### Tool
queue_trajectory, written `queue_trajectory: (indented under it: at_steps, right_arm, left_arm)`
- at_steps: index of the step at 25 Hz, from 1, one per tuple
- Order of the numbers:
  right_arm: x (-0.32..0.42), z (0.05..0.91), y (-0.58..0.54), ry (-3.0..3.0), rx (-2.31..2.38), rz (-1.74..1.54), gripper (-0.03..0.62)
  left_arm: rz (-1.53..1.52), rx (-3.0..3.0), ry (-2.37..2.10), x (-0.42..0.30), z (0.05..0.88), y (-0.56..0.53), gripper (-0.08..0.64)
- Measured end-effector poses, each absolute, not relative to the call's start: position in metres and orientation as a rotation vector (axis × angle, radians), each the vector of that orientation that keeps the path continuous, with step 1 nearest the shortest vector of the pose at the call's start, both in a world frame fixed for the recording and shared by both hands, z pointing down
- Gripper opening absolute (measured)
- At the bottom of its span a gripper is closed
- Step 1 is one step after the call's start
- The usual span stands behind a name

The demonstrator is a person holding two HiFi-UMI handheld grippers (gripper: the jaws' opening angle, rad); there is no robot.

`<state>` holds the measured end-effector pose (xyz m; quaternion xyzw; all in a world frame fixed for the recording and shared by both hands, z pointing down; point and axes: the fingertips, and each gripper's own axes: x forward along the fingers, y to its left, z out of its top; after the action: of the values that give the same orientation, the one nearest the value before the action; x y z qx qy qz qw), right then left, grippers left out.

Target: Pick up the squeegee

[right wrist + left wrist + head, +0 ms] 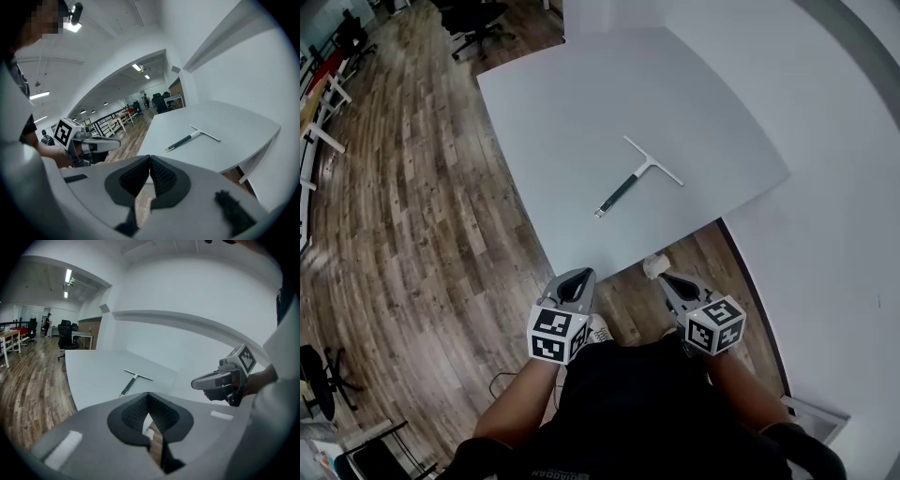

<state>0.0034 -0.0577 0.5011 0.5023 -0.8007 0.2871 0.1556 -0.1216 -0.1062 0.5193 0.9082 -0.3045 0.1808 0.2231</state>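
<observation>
Head view puts the squeegee (637, 174) flat on the pale grey table (572, 103), out in the open with nothing else near it, and well apart from both grippers. My left gripper (576, 277) and right gripper (666, 278) hang side by side short of the table's near edge, over the wooden floor (412, 234), so the tool lies ahead of both and past that edge. Its long axis runs on a diagonal: the dark handle's free end points back toward me and a little to my left, and the pale blade crosses the far end, angled toward my right. I judge the handle's end to be slightly closer to the left gripper, while the blade sits more in line with the right one; neither has a clear advantage in reach. In the left gripper view the ribbed pads meet at their tips with nothing between them, and the tool shows beyond them, up and a bit left of centre. In the right gripper view the pads are likewise pressed together and empty, with the tool off to the upper right. Whichever gripper I send will need its jaws parted before it arrives, and I would turn it so the pads straddle the handle across its width, not along it.
</observation>
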Motion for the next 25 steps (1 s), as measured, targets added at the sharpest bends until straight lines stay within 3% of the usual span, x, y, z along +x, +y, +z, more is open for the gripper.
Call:
queue_trajectory:
  at_steps: [25]
  right_arm:
    - [-0.044,0.506,-0.103,-2.365,1.257,0.759,0.006]
  left_arm:
    - [0.413,2.374,-1.102,-0.194,0.533,-0.107,0.006]
